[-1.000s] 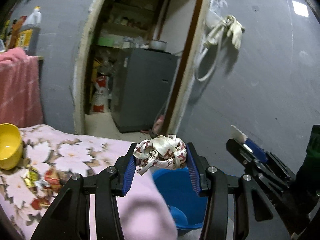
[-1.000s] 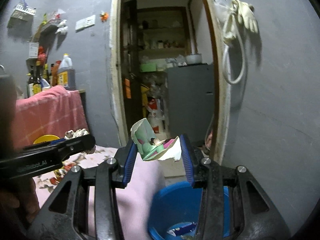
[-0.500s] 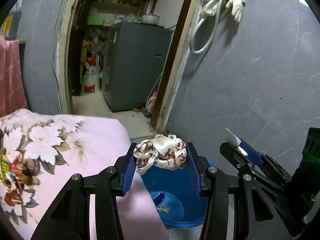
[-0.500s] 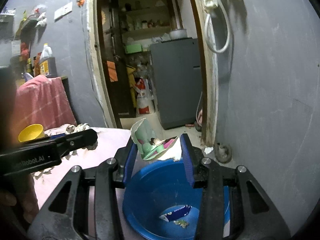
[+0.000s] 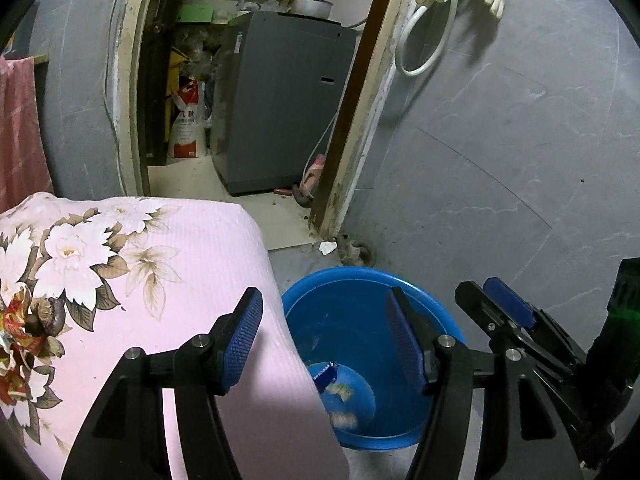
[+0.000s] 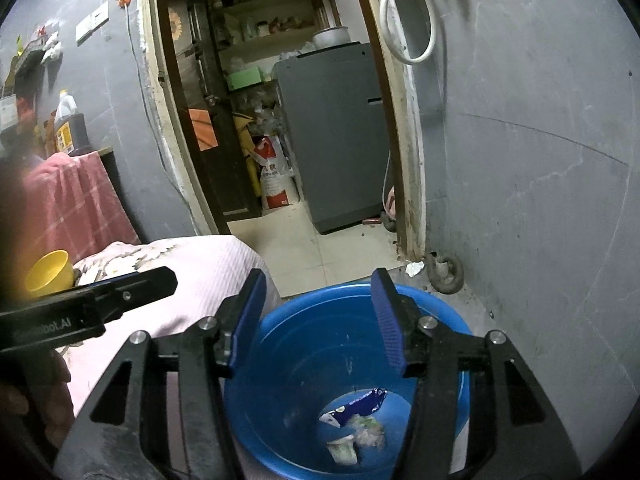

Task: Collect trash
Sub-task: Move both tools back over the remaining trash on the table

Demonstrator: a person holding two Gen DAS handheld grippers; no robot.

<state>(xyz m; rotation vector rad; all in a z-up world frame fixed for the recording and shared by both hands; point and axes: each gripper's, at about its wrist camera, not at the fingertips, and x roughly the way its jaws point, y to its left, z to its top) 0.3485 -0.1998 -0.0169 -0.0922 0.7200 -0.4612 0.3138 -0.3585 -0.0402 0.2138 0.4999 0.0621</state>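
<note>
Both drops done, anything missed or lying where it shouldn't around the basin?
One stray: a white crumpled scrap lies on the floor beyond the blue basin, near the doorframe's foot. The dropped wrappers sit inside the basin; nothing hangs over its rim.

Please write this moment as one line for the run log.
left hand-held gripper: jaws just opened, empty | right hand-held gripper: jaws just opened, empty | blue basin: trash pieces inside | step: drop done
</note>
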